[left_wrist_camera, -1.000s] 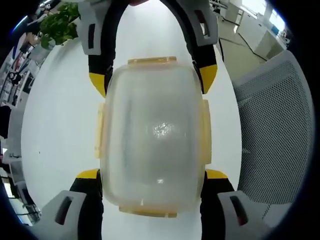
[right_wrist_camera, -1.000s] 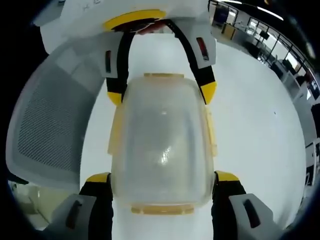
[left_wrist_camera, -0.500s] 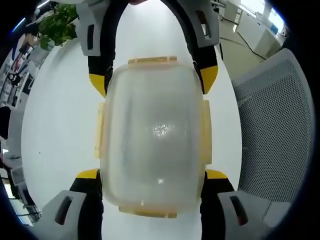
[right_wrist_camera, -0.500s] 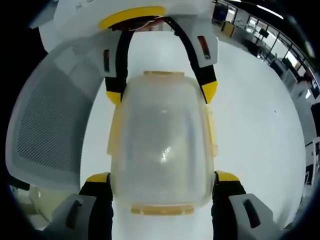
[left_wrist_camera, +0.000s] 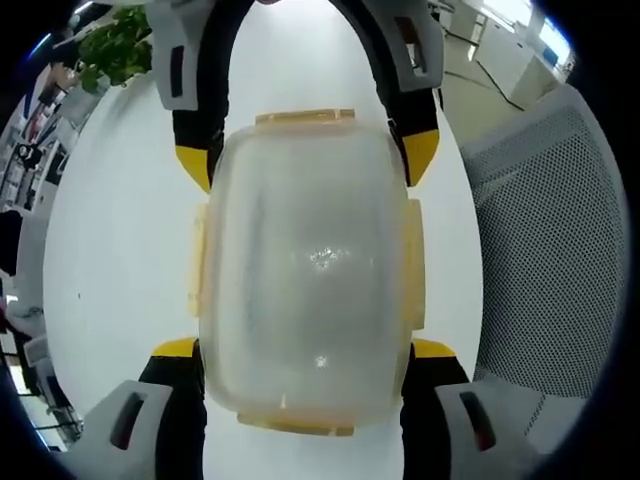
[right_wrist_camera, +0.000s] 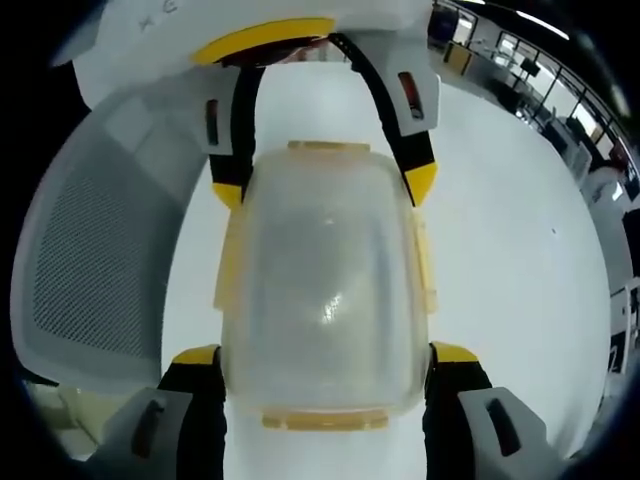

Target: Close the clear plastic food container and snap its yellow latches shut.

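- The clear container (left_wrist_camera: 305,265) lies on the white table (left_wrist_camera: 110,270), lid on, with yellow latches (left_wrist_camera: 304,119) along all four edges.
- In the left gripper view, the left gripper (left_wrist_camera: 305,348) straddles the container's near end, a yellow tip on each long side; whether the tips press the walls I cannot tell.
- The right gripper (left_wrist_camera: 305,160) straddles the far end in that view.
- In the right gripper view, the right gripper (right_wrist_camera: 327,352) flanks the near end of the container (right_wrist_camera: 325,290), the left gripper (right_wrist_camera: 325,185) the far end.
- Bare table (right_wrist_camera: 510,260) lies open to the right there.
- A mesh chair (right_wrist_camera: 95,260) stands close by the table's left edge.
- A plant (left_wrist_camera: 115,45) stands far left.
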Motion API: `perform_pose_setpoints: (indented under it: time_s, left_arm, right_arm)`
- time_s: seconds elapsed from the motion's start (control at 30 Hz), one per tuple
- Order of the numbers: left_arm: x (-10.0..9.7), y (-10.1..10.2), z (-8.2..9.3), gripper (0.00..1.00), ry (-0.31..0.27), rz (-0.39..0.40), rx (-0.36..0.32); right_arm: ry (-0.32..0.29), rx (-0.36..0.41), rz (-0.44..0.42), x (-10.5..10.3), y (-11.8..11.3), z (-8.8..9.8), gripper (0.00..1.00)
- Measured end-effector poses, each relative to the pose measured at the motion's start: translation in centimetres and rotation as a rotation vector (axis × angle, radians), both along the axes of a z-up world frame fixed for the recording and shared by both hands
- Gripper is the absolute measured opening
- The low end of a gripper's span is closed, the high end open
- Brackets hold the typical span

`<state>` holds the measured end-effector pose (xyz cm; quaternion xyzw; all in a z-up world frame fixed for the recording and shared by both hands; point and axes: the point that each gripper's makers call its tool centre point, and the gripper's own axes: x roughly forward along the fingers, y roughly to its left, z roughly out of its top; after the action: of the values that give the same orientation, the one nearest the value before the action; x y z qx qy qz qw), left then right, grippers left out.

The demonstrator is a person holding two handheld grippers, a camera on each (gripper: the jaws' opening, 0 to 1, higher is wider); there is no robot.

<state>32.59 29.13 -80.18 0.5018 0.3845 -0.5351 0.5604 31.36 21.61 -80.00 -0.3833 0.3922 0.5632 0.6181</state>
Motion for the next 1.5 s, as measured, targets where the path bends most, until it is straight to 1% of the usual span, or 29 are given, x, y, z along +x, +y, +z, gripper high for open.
perform_pose_setpoints:
  time_s: [0.23,0.57,0.9,1.5]
  left_arm:
    - [-0.1,0.6,0.0,0.80,-0.002,0.005,0.007]
    - [-0.4,2.5,0.0,0.80,-0.004,0.011,0.014]
    - [-0.5,3.4,-0.1,0.81,-0.003,0.014,0.017]
    - [-0.4,5.9,-0.2,0.81,0.000,0.015,0.017]
  right_arm:
    - [0.000,-0.001,0.003,0.0,0.7,-0.1,0.82]
    - [-0.001,-0.005,0.009,-0.3,2.5,-0.1,0.82]
    - [-0.001,-0.009,0.011,-0.4,3.6,-0.2,0.82]
    - [-0.003,-0.011,0.007,-0.3,6.0,-0.1,0.82]
